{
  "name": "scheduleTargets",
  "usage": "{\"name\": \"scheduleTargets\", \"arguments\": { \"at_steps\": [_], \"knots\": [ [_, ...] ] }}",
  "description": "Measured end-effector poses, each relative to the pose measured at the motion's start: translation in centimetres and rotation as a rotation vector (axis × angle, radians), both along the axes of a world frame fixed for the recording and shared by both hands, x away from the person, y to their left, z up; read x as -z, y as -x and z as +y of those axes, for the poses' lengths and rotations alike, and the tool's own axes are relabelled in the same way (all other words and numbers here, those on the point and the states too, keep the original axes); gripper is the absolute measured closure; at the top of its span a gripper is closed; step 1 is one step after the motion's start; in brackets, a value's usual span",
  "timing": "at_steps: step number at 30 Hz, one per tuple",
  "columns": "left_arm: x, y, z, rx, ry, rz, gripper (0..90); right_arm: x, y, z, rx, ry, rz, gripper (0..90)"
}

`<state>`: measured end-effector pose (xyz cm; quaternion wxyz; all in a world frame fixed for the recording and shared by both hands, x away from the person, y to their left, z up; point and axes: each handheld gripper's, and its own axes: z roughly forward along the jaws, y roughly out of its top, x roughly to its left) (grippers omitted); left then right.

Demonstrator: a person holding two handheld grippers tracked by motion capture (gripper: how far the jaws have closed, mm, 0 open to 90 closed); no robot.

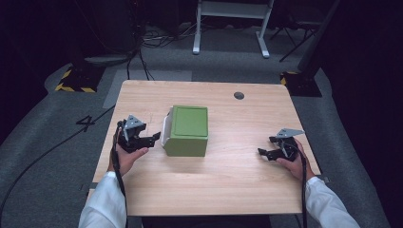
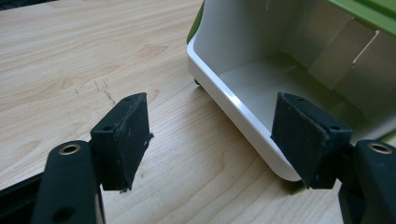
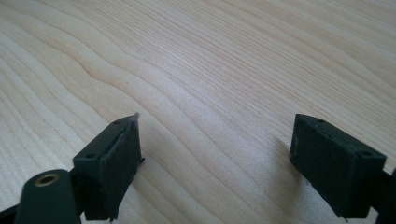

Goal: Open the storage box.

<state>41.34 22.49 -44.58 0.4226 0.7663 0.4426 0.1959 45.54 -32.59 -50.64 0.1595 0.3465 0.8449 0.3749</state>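
At the left of the wooden table [image 1: 223, 180], the person's left hand [image 1: 127, 156] holds the left tongs [image 1: 153, 139] low over the surface, its jaws standing apart with nothing between them and aimed right, toward the open side of a green box [image 1: 187, 129]. The tip of these tongs is just beside the box's white lip, and I cannot tell whether it touches. In the left gripper view the left tongs [image 2: 210, 135] frame the curved white rim [image 2: 233, 114] of the box's pale inner tray, whose opening faces the jaws; one jaw lies over bare wood and the other in front of the rim's near corner. The green box sits near the middle of the table, slightly left of centre, with its flat green top up. A small dark round grommet [image 1: 239, 95] lies in the table at the far side, right of the box. Well apart from the box, near the right edge, the right hand [image 1: 295, 161] holds the right tongs [image 1: 265, 154], jaws apart and empty, pointing left. In the right gripper view the right tongs [image 3: 215, 154] hang over bare wood grain.
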Motion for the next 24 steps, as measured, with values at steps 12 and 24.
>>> {"name": "scheduleTargets", "arguments": {
  "at_steps": [12, 24],
  "knots": [
    [1.3, -2.6, -2.4, 0.045, -0.021, 0.059, 27.0, 0.0, 0.0, 0.0, 0.0, 0.001, 0.0, 16.4],
    [2.1, -3.0, -2.7, 0.061, -0.04, 0.097, 40.1, 0.0, 0.0, 0.0, 0.0, 0.0, 0.0, 16.4]
  ]
}}
